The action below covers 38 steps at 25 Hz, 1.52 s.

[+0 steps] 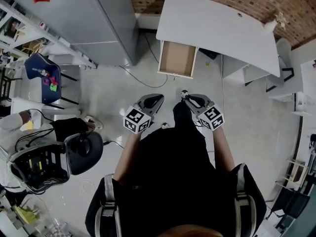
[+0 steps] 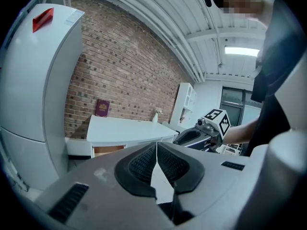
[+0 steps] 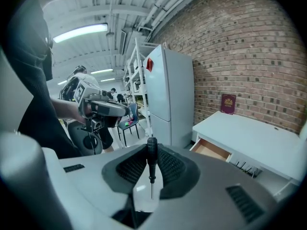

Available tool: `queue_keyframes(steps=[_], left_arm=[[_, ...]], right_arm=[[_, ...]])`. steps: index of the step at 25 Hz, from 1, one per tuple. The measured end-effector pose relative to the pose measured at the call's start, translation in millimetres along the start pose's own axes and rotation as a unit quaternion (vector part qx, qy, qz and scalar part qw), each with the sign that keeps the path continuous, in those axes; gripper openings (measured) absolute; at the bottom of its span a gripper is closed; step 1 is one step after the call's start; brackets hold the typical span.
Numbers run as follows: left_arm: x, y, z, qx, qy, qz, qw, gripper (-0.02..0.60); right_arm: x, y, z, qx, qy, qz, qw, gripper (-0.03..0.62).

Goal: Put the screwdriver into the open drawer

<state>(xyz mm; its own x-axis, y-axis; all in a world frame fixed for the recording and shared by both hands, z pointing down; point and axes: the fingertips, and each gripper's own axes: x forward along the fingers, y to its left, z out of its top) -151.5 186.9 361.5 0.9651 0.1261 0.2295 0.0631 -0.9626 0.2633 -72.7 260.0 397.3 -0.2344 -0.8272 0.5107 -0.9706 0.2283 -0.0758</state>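
Clearly, the task is only in its first part. The right gripper (image 1: 186,97) is clamped on the screwdriver (image 3: 151,153): its two pads press the black handle from both sides, the handle end stands toward the jaw tips and the thin shaft points back to the gripper body. So the tool is already picked up and is carried in the air in front of the person, above the floor (image 1: 123,90).

The left gripper (image 2: 157,150) has its jaws pressed together with nothing between them. It hangs just beside the right one and does not touch the tool.

The drawer (image 1: 177,58) is pulled out from under the white desk (image 1: 217,28). Its wooden bottom looks bare, as far as the head view shows. It is well apart from both grippers, with free floor between.

What is left, in my judgement: to walk to the desk, to bring the right gripper over the drawer, to lower the tool inside and to let go of it. Nothing of this is done yet.
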Motion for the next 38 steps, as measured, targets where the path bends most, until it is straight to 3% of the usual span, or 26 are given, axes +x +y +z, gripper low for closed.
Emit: queue_keyframes(steps=[13,20,38], left_arm=[[11.6,43.7,10.0,-0.032,0.002,0.054,0.998,0.017],[34.8,74.4,7.9,-0.055,0.008,0.086,0.9947,0.017],[108.6,153.8,-14.5,-0.09,0.066,0.125,0.9858,0.017]], right_arm=[[51.1,-37.4,23.8,-0.013,0.014,0.061,0.998,0.124],[79.9,-80.4,24.7,-0.016,0.033,0.095,0.995,0.124],[173.0,-192.5,-19.7,-0.071,0.13,0.155,0.977,0.124]])
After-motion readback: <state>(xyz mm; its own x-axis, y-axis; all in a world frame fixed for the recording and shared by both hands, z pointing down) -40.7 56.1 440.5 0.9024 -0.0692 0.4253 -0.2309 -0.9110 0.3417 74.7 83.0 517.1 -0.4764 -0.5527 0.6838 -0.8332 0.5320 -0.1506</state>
